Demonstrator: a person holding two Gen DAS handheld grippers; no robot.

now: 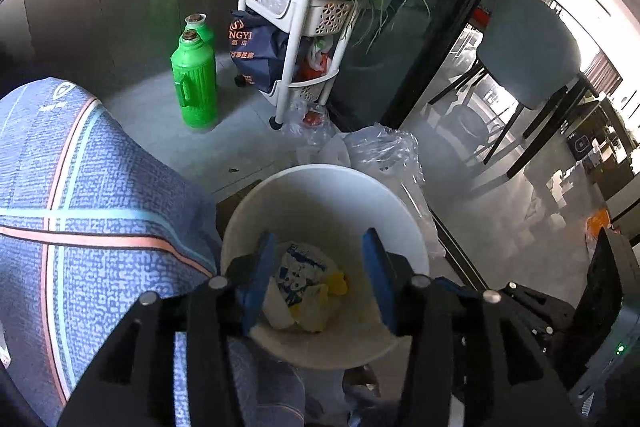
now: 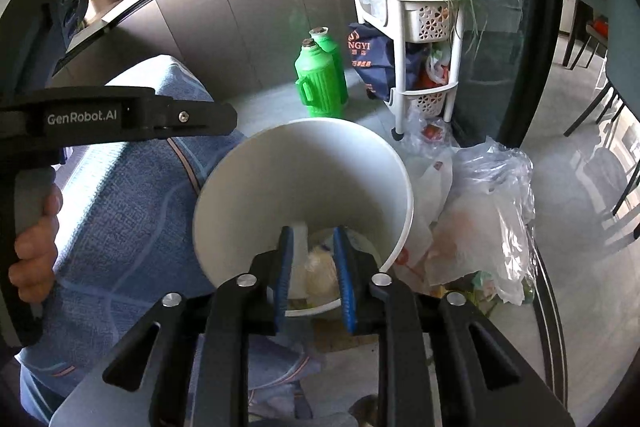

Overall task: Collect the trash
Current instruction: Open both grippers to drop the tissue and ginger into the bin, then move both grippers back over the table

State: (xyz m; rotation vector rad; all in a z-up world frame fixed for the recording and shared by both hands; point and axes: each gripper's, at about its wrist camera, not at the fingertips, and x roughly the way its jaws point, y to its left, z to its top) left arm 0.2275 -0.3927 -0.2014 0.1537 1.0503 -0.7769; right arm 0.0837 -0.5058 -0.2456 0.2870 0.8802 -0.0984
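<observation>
The left gripper [image 1: 318,279] hangs over the white waste bin [image 1: 280,195] with its blue jaws apart and nothing between the pads. Below it, on the bottom of the bin, lies the trash [image 1: 306,287]: a crumpled printed wrapper with some yellow and white scraps. The right gripper [image 2: 314,277] also points into the bin; its jaws stand partly open, and a pale crumpled piece [image 2: 320,273] shows in the gap, but I cannot tell if it is between the pads or lies lower in the bin.

I judge the trash as very light, soft and easy to crush, a little slippery if it is plastic film. It needs no care against breaking. A pinch on a raised fold holds better than on a flat face.

Around the bin, from the left wrist view: at 9 o'clock, the person's knee in blue patterned fabric [image 1: 100,207], touching the bin wall. At 1 o'clock, loose clear plastic bags [image 1: 380,147] on the floor, just beside the rim. At 11 o'clock, well apart, two green thermos jugs [image 1: 194,83]. At 12 o'clock, a white basket trolley [image 1: 304,7] with bags and a dark blue shopping bag [image 1: 256,47]. At 2 o'clock, a dark chair [image 1: 532,47] behind a glass door. The knee and the bin wall leave narrow room for both grippers together.
</observation>
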